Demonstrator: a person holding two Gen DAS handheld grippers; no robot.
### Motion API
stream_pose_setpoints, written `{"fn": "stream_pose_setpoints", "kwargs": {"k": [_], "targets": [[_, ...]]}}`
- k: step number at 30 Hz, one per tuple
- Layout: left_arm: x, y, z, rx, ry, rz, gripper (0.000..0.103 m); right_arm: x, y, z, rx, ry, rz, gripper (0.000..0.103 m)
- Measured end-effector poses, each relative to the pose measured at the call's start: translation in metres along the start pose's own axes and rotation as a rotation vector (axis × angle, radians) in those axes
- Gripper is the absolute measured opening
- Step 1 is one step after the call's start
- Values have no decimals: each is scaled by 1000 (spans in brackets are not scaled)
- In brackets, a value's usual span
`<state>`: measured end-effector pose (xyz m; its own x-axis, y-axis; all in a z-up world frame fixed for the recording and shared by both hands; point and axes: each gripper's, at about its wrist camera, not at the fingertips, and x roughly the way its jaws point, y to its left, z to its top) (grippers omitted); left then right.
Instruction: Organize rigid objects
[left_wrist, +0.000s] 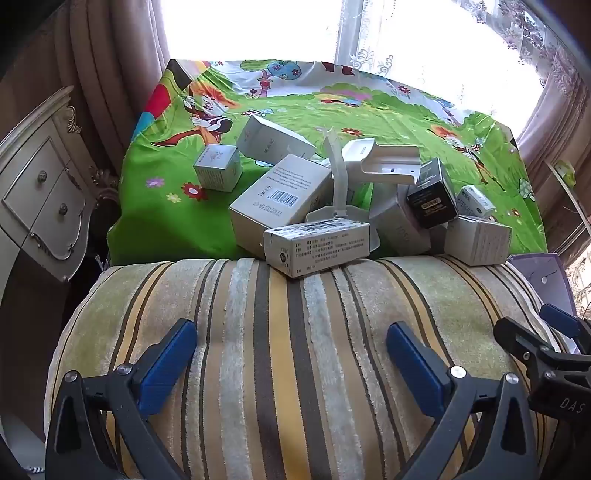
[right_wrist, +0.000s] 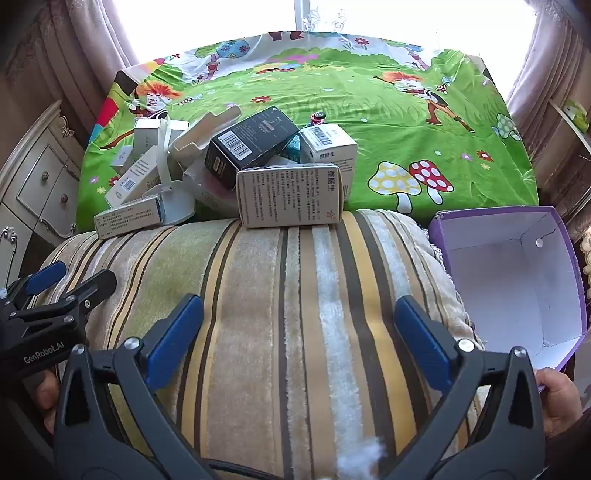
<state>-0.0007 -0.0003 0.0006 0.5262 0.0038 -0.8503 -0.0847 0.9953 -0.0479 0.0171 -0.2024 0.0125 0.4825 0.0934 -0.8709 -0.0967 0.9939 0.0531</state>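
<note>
A heap of small cartons lies on the green cartoon sheet (left_wrist: 177, 221) just past a striped cushion (left_wrist: 288, 350). It holds a long white printed box (left_wrist: 317, 247), a barcode box (left_wrist: 280, 199), a small cube box (left_wrist: 218, 168), a black box (left_wrist: 432, 197) and a white plastic holder (left_wrist: 388, 166). From the right wrist I see a grey printed box (right_wrist: 291, 195), the black box (right_wrist: 251, 147) and an empty purple bin (right_wrist: 513, 280) at the right. My left gripper (left_wrist: 291, 363) and right gripper (right_wrist: 299, 339) hang open over the cushion, short of the heap, with nothing between the fingers.
A cream dresser with drawers (left_wrist: 40, 199) stands at the left of the bed. Curtains and a bright window (left_wrist: 258, 29) run along the far side. A hand (right_wrist: 561, 398) shows at the lower right beside the purple bin.
</note>
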Motion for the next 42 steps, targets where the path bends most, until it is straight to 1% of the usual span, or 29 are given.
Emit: {"fn": "stream_pose_setpoints", "kwargs": {"k": [6,15,18,23,27,32,42], "targets": [[0,3,-2,-10,10,-11,103,0,1,0,-1,0,3,103],[1,0,0,-10,29,3,103,0,0,1,1,0,4,103],[3,2,0,-9,33,-4,103,-1,0,-1,2,-3,5,103],[0,5,-3,-21,12,-21,103,-2,-1,-1,-1,-9,8,103],[-3,9,-4,-47,-13,-50,103,-2,-2,-2,5,-21,17,103],[-1,4,-3,-24,-9,-23,103,-2,-3,-4,5,-31,16,103],[-1,6,-2,-28,-9,-26,103,0,-1,-2,2,-27,12,103]]}}
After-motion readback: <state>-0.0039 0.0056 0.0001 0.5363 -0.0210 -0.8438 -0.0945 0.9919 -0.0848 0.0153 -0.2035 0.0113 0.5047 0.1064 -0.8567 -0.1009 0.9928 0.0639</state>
